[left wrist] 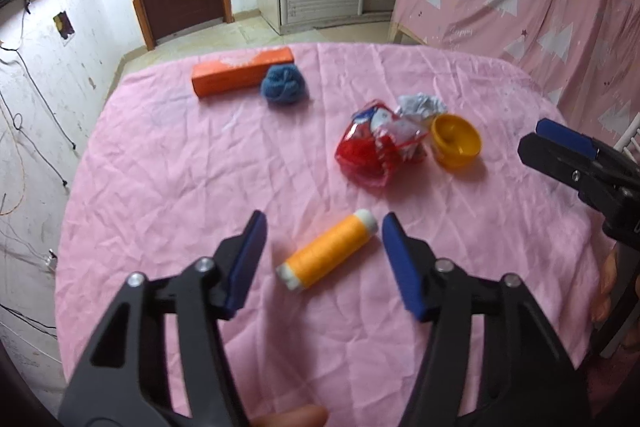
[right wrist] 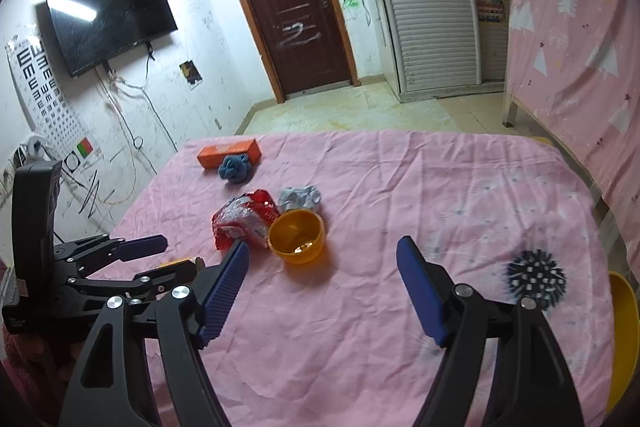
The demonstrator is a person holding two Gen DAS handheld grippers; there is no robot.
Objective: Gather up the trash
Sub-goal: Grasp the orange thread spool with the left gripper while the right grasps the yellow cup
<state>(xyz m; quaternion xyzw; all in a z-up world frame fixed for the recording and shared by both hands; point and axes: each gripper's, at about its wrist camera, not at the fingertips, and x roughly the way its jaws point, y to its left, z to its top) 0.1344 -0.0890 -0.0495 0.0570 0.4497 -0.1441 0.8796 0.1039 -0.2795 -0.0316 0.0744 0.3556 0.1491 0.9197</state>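
Gripper (left wrist: 324, 233) astride unlabelled orange spool (left wrist: 328, 255)

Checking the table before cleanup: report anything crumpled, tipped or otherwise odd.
A crumpled red wrapper and a wadded grey paper lie bunched against the open yellow cup. The orange thread spool lies on its side.

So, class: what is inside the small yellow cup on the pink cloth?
The yellow cup stands open. From the right wrist view, its inside looks almost empty, with a small pale glint near the bottom that is too small to identify. The near wall hides part of the floor.
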